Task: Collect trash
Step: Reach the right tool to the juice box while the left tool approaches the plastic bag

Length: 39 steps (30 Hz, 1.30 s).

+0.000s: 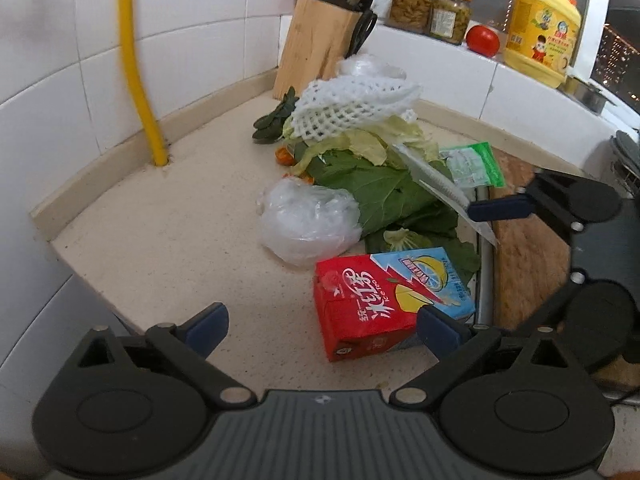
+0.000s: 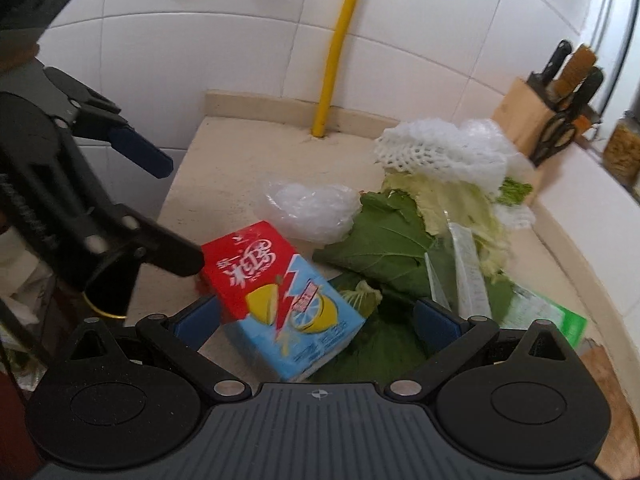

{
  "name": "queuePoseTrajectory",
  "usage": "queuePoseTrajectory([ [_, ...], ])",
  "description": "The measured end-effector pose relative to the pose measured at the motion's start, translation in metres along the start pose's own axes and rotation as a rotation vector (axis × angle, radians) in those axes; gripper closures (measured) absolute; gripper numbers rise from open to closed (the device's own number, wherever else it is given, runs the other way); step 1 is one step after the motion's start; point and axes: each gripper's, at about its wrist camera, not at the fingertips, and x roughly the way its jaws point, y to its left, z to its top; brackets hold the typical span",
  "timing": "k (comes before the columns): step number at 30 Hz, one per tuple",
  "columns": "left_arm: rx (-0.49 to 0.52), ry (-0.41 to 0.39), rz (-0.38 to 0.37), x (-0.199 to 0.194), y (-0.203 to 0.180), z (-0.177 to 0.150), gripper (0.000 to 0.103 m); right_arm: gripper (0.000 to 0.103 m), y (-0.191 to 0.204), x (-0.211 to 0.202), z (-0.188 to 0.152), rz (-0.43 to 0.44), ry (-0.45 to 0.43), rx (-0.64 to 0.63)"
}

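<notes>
A red and blue drink carton [image 1: 384,300] lies on the beige counter [image 1: 180,240] in front of a trash pile: a crumpled clear plastic bag [image 1: 310,222], green leaves [image 1: 376,192], white foam net [image 1: 352,108] and a green-edged wrapper [image 1: 474,164]. My left gripper [image 1: 322,330] is open, its right finger beside the carton. My right gripper [image 2: 316,322] is open with the carton [image 2: 288,292] between its fingers, not clamped. In the left wrist view the right gripper [image 1: 470,264] comes in from the right.
A knife block [image 1: 320,40] stands in the back corner. A yellow pipe [image 1: 140,72] runs down the tiled wall. Jars [image 1: 430,10], a tomato [image 1: 483,40] and a yellow detergent bottle [image 1: 540,28] stand on the ledge. A wooden board [image 1: 528,248] lies on the right.
</notes>
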Motion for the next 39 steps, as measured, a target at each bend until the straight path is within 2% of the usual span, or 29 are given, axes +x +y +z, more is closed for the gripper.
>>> queuePoseTrajectory([
  [5,0.035,-0.010,-0.018,0.006,-0.004,0.001,0.006,0.000,-0.013,0.014,0.001,0.094,0.002,-0.018],
  [8,0.058,-0.004,-0.079,0.008,-0.004,0.004,0.006,0.000,-0.016,0.017,0.001,0.151,0.008,-0.068],
  [13,0.080,0.014,-0.134,0.016,-0.005,0.010,0.006,0.005,-0.022,0.018,0.002,0.266,0.031,-0.076],
  [16,0.131,0.028,-0.162,0.024,-0.006,0.013,0.006,0.015,-0.021,0.023,0.003,0.283,0.059,-0.099],
  [19,0.189,0.034,-0.199,0.029,-0.005,0.015,0.006,0.017,-0.019,0.027,-0.001,0.262,0.099,-0.108],
  [23,0.218,0.040,-0.236,0.042,-0.002,0.023,0.006,0.018,-0.019,0.024,0.000,0.264,0.104,-0.090],
  [28,0.145,0.075,-0.311,0.054,0.013,0.032,0.006,0.020,-0.016,0.022,0.000,0.255,0.123,-0.072],
  [32,0.002,0.072,-0.359,0.055,0.042,0.039,0.006,0.021,-0.018,0.020,-0.001,0.245,0.138,-0.020],
  [36,-0.187,0.093,-0.351,0.078,0.067,0.054,0.006,0.020,-0.015,0.021,0.000,0.226,0.139,-0.001],
  [37,-0.223,0.095,-0.353,0.083,0.070,0.057,0.006,0.016,-0.013,0.022,0.001,0.219,0.138,-0.003],
  [39,-0.248,0.095,-0.322,0.093,0.072,0.063,0.006,0.014,-0.011,0.023,0.005,0.200,0.123,-0.017],
])
